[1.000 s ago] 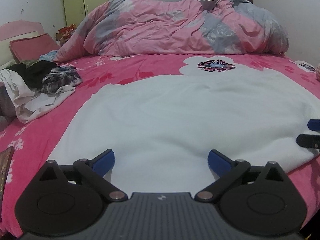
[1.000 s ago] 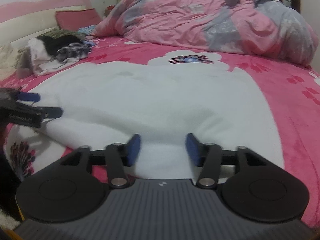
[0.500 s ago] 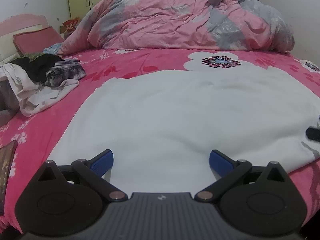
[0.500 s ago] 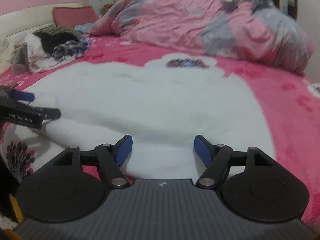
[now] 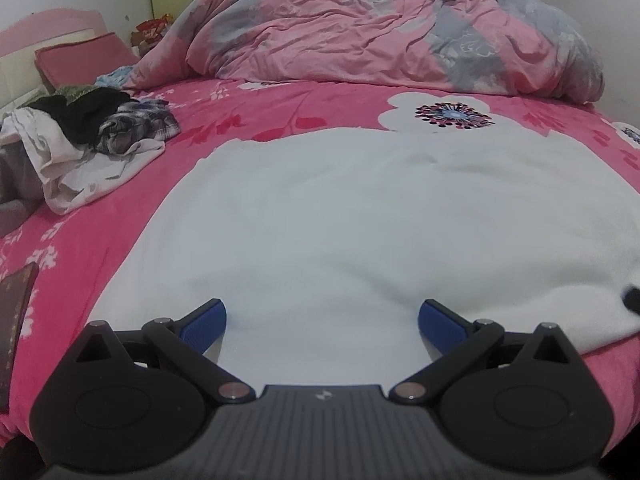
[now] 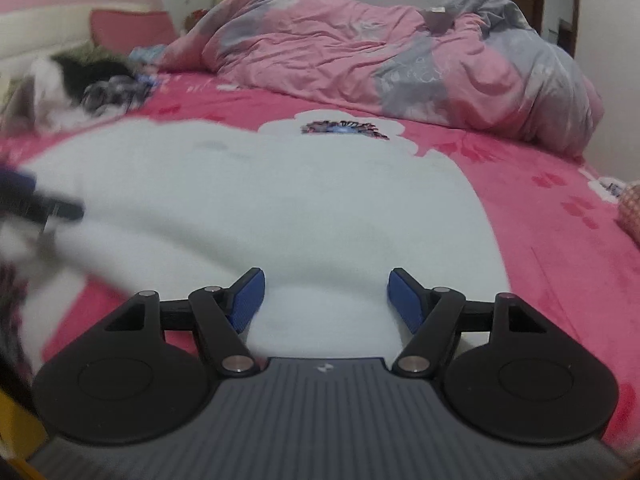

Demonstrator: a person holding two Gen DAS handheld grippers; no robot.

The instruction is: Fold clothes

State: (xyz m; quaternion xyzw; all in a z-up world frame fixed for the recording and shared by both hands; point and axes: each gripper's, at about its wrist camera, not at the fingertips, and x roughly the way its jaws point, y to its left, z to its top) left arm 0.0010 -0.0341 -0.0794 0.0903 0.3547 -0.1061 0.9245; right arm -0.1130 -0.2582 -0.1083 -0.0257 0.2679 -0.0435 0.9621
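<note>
The white garment (image 5: 360, 216) lies flat over the near bed, leaving open passage above it. A heap of clothes (image 5: 92, 140) crowds the left side, and a bunched quilt (image 5: 380, 28) blocks the far end. A dark flat object (image 5: 16, 304), possibly a book, sits at the left edge.

My left gripper (image 5: 322, 322) is matte black: two round, disc-like housings flank a ribbed grey centre plate with a small white logo. Black link arms pivot on silver pins and end in blue ribbed pads (image 5: 204, 326). My right gripper (image 6: 325, 300) is built the same way, with identical triangular cut-outs in the outer links and blue pads (image 6: 405, 300).
</note>
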